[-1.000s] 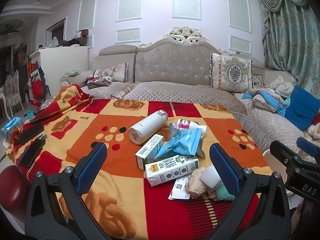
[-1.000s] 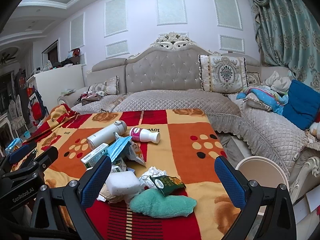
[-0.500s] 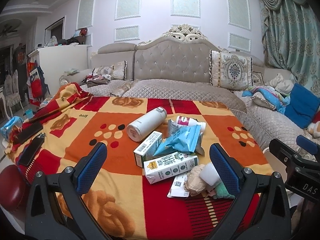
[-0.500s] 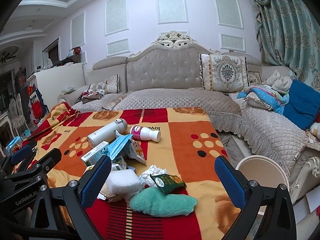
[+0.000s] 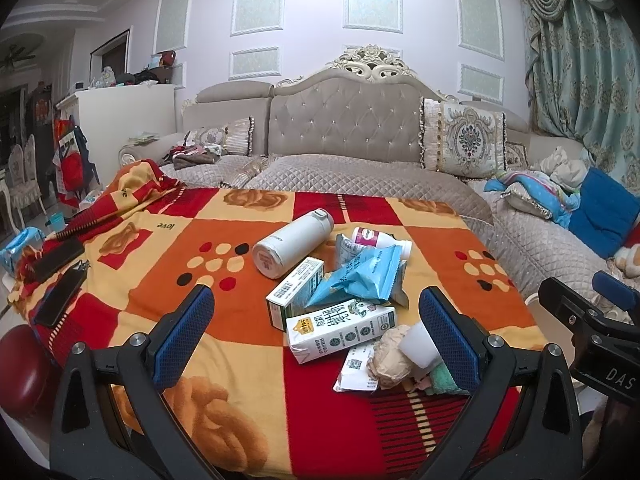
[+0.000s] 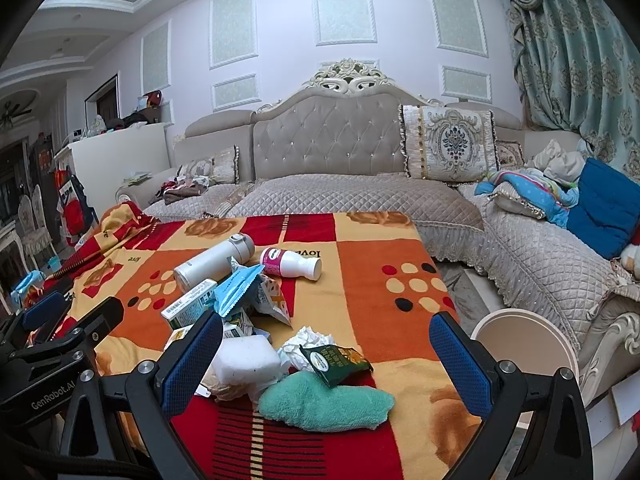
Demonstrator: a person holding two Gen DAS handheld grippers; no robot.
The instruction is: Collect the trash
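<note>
- The trash lay in a loose heap near the middle of the blanket-covered surface (image 6: 384, 240): a milk carton (image 5: 340, 330), a smaller box (image 5: 296, 290), a blue snack bag (image 5: 360, 276), a pink-labelled bottle (image 6: 290, 262), crumpled paper (image 6: 306, 346) and a dark green wrapper (image 6: 336, 360).
- We judged the cartons light and fairly stiff, best pinched across their narrow faces; if empty they would crush under a hard squeeze.
- The blue snack bag and the dark green wrapper looked thin and slippery, so we would take a crimped edge or a fold.
- The pink-labelled bottle lay on its side, apt to roll; across the body seemed safest.
- The white flask (image 5: 294, 242) beside the heap was probably no trash, though we could not be sure.
- A green cloth (image 6: 324, 402) and a white block (image 6: 246, 360) lay nearest, both soft.
- The left gripper (image 5: 316, 336) hung above the near edge, jaws spread wide, holding nothing.
- The right gripper (image 6: 326, 354) was likewise spread wide and empty.
- A round white bin rim (image 6: 524, 332) showed just beside the surface, on the right.
</note>
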